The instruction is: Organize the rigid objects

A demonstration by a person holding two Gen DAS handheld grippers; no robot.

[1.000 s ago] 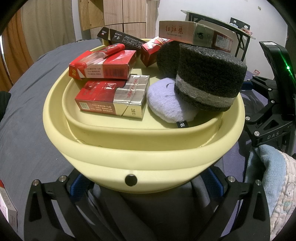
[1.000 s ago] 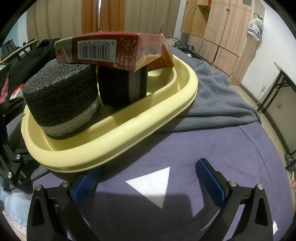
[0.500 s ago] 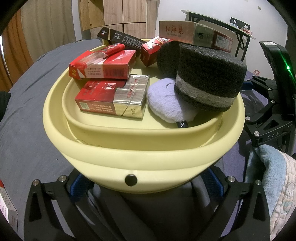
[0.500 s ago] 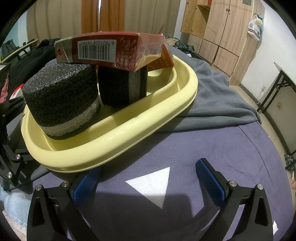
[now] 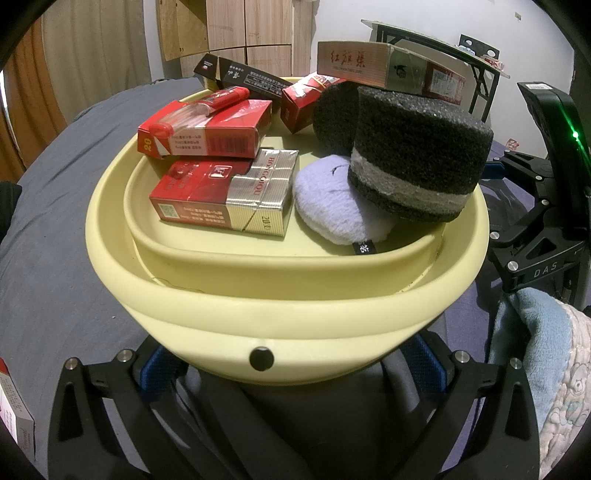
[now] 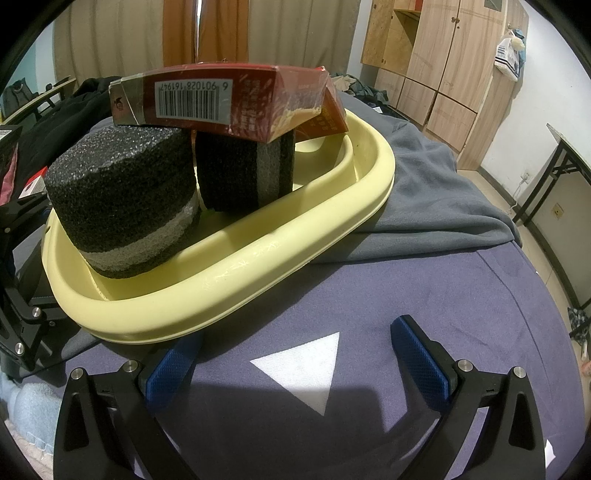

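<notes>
Nothing moved, purple puff point(image 5: 334, 201) left-view only

Both grippers' fingers point(image 6: 417, 354) spread wide

**Two low cameras, one tray between them**

The left wrist camera sits low and very close at one narrow end of the yellow tray point(image 5: 288, 325), looking along its length toward the wooden wardrobe point(image 5: 255, 33) and a folding table. The right wrist camera stands at the tray's point(image 6: 229, 280) long side, a little further back, facing the curtains point(image 6: 207, 33) (the wardrobe lies off to its right). Both views share the tray and the nearer black foam block point(image 5: 417, 155) point(image 6: 122, 206). Each camera also catches the other claw: the right claw point(image 5: 543, 221) at the left view's right edge, the left claw point(image 6: 22, 325) at the right view's left edge.
</notes>
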